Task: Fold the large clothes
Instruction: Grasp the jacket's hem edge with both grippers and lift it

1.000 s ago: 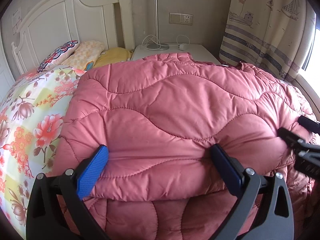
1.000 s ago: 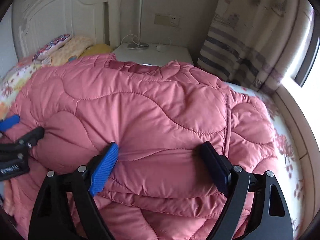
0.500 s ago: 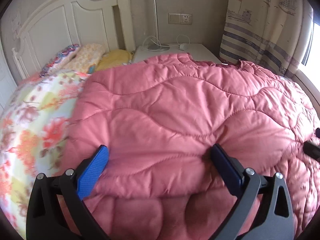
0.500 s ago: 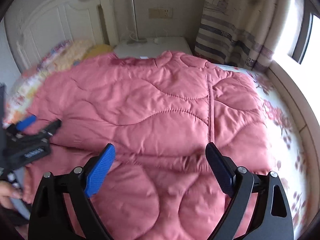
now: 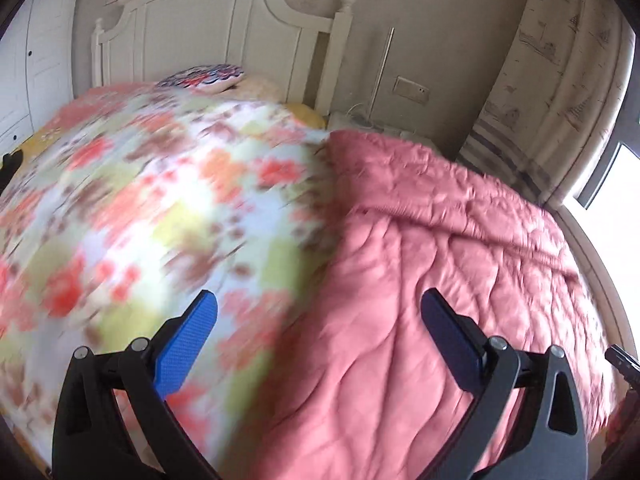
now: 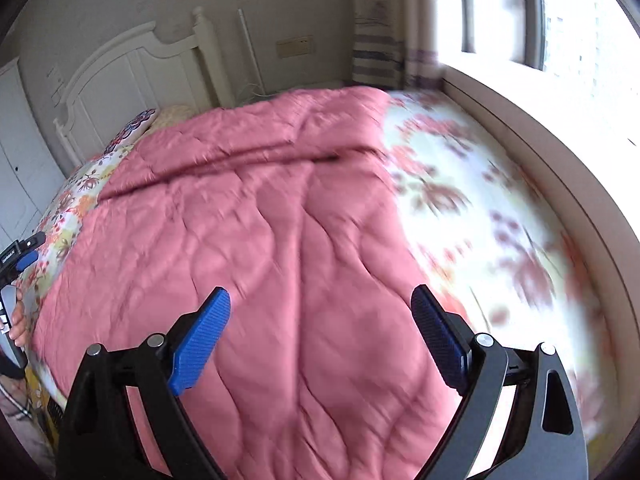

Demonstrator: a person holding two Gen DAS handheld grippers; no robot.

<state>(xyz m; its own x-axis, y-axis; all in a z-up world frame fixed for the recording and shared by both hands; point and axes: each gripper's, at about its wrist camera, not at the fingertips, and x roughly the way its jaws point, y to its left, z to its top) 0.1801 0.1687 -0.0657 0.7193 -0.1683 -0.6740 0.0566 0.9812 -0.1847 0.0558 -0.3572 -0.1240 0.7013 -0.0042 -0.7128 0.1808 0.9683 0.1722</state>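
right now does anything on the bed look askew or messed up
Nothing looks spilled or damaged. The pink quilted coat lies spread on the floral bedspread with one raised ridge of fabric running across its upper part, so it is not yet flat. Both pictures are blurred, so fine detail is unclear.

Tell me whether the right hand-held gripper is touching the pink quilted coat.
Cannot tell. In the right wrist view the right hand-held gripper stands open over the pink quilted coat, with no fabric pinched between its pads, but motion blur hides any gap or contact.
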